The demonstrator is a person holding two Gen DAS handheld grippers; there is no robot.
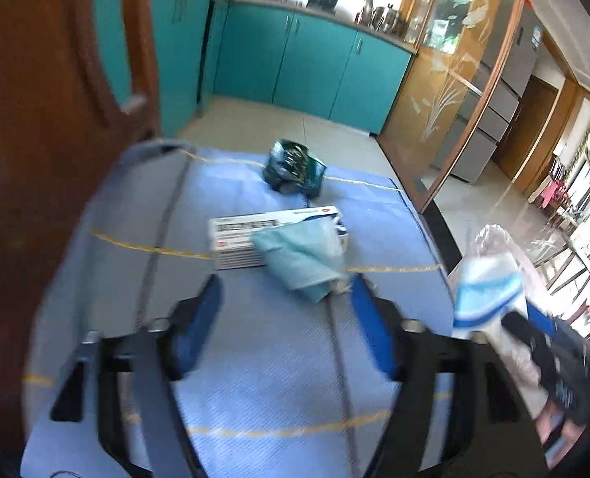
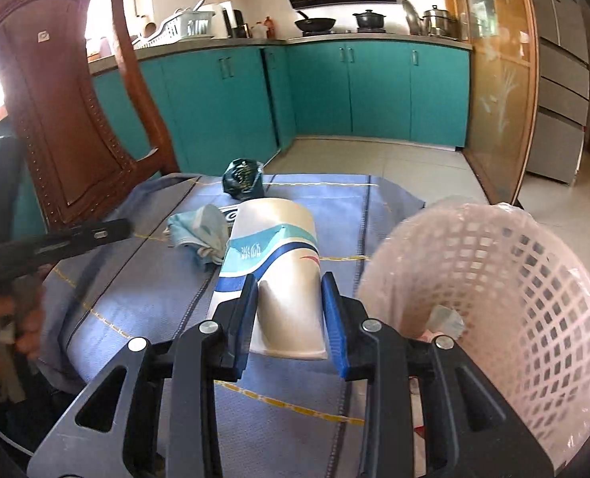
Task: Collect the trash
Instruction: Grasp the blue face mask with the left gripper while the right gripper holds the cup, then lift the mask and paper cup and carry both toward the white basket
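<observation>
My right gripper (image 2: 289, 285) is shut on a white and blue paper carton (image 2: 279, 247), held above the blue cloth beside the pink mesh basket (image 2: 506, 279); the carton also shows in the left wrist view (image 1: 486, 290). My left gripper (image 1: 287, 290) is open and empty above the cloth, just short of a crumpled teal tissue (image 1: 298, 255) lying against a white box (image 1: 247, 235). A dark green crumpled wrapper (image 1: 295, 167) lies at the far edge. The tissue (image 2: 199, 227) and wrapper (image 2: 241, 179) also show in the right wrist view.
The table is covered by a blue cloth (image 1: 255, 378). A carved wooden chair (image 2: 67, 119) stands at its left. Teal kitchen cabinets (image 2: 334, 91) run along the back, a glass-panelled door (image 2: 498, 91) at right. The basket sits off the table's right side.
</observation>
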